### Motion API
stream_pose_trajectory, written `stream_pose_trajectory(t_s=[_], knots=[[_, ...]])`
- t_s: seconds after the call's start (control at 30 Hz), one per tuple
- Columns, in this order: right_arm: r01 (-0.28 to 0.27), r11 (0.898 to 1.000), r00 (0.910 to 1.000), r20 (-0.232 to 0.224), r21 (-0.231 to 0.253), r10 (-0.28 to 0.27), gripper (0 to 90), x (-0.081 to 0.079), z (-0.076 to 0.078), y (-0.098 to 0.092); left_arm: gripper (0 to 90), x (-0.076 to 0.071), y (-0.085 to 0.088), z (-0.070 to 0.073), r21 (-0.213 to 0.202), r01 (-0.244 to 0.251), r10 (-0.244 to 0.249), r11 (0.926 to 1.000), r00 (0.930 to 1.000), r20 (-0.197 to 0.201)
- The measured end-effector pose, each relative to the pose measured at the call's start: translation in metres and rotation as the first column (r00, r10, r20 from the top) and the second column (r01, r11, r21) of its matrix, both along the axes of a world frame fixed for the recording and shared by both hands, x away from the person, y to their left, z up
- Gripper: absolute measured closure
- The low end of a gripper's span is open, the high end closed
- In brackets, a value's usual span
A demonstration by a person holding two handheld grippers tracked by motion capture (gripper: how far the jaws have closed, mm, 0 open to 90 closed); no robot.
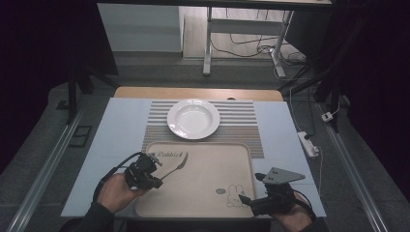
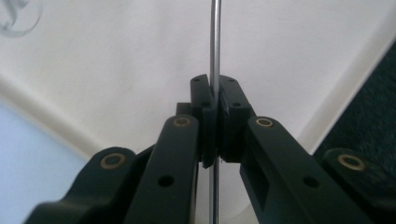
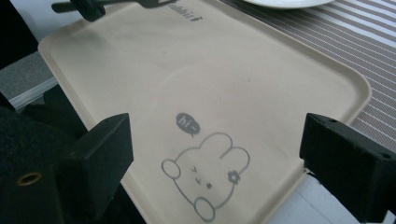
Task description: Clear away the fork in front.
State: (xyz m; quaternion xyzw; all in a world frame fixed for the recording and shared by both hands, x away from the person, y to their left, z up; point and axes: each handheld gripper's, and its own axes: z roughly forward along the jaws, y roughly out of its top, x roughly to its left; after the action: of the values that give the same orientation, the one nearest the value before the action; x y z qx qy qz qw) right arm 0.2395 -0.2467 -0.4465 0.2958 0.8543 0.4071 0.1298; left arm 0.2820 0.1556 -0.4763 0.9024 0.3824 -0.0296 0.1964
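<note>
Slim silver metal fork (image 1: 175, 167) held by its handle over the near-left part of the beige plastic tray.

The fork is thin, stiff and light, and its polished shaft (image 2: 215, 42) is likely slippery, so a hold on the flat of the handle, well back from the tines, suits it best; the tines point toward the far right, though their exact shape is hard to make out from the high view. The left gripper (image 1: 155, 175) has its jaws clamped tight on that handle, the rod passing straight between the pads. Under it lies the beige tray (image 1: 203, 203), printed with a rabbit drawing (image 3: 205, 179). The right gripper (image 1: 245, 199) hangs at the tray's near-right corner with jaws spread wide and nothing between them. Beyond the tray, a round white ceramic plate (image 1: 193, 118) sits on a striped grey placemat (image 1: 241, 121).
</note>
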Motion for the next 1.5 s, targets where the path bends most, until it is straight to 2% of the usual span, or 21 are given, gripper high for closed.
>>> stream_pose_trajectory(t_s=[0.07,0.13,0.23,0.37,0.53,0.7,0.8,0.93,1.17,1.23,1.4,1.43,1.5], knots=[[0.007,1.0,1.0,0.002,-0.013,-0.007,9.9,-0.002,-0.001,-0.003,86.7,-0.002,0.001,-0.001,0.011,-0.047,0.047,0.9989,0.9989,0.009],[0.012,1.0,0.9999,0.003,-0.019,-0.012,9.8,-0.005,-0.002,-0.006,86.7,-0.003,0.003,-0.002,0.01,-0.107,0.107,0.9942,0.9943,0.008],[0.019,0.999,0.9998,-0.001,-0.033,-0.019,9.8,-0.008,-0.005,-0.012,86.7,-0.005,0.006,-0.004,-0.019,-0.168,0.168,0.9856,0.9857,-0.018],[0.037,0.999,0.9993,0.005,-0.039,-0.037,9.2,-0.013,-0.005,-0.021,86.7,-0.006,0.007,-0.008,-0.024,-0.241,0.24,0.9702,0.9699,-0.042],[0.067,0.997,0.9976,-0.013,-0.029,-0.068,8.7,-0.013,-0.007,-0.028,86.6,-0.004,0.007,-0.015,-0.018,-0.31,0.309,0.9505,0.949,-0.065],[0.063,0.998,0.9978,-0.02,-0.028,-0.064,8.7,-0.013,-0.008,-0.029,86.5,0.001,0.007,-0.023,0.019,-0.332,0.332,0.9433,0.9403,-0.075],[0.056,0.998,0.9981,-0.025,-0.033,-0.056,8.6,-0.013,-0.008,-0.028,86.4,0.002,0.006,-0.026,0.033,-0.333,0.334,0.9425,0.9394,-0.077],[0.052,0.998,0.9981,-0.031,-0.037,-0.053,8.7,-0.013,-0.009,-0.027,86.1,0.003,0.004,-0.029,0.051,-0.321,0.324,0.9458,0.9426,-0.081],[0.052,0.998,0.9973,-0.05,-0.04,-0.054,8.6,-0.013,-0.009,-0.028,82.1,0.004,0.007,-0.029,0.029,-0.302,0.303,0.9529,0.9502,-0.072],[0.057,0.998,0.9968,-0.054,-0.04,-0.059,8.2,-0.013,-0.009,-0.028,79.0,0.004,0.009,-0.026,0.01,-0.3,0.301,0.9537,0.9519,-0.059],[0.071,0.997,0.9952,-0.065,-0.031,-0.073,5.3,-0.017,-0.008,-0.029,77.6,0.009,0.012,-0.018,-0.027,-0.269,0.269,0.9627,0.9631,-0.002],[0.071,0.997,0.9952,-0.066,-0.033,-0.073,4.3,-0.018,-0.008,-0.03,79.9,0.011,0.012,-0.016,-0.036,-0.26,0.26,0.9651,0.9655,0.011],[0.076,0.996,0.9948,-0.064,-0.04,-0.079,3.0,-0.021,-0.008,-0.03,85.6,0.018,0.011,-0.013,-0.041,-0.255,0.256,0.9661,0.9659,0.035]])
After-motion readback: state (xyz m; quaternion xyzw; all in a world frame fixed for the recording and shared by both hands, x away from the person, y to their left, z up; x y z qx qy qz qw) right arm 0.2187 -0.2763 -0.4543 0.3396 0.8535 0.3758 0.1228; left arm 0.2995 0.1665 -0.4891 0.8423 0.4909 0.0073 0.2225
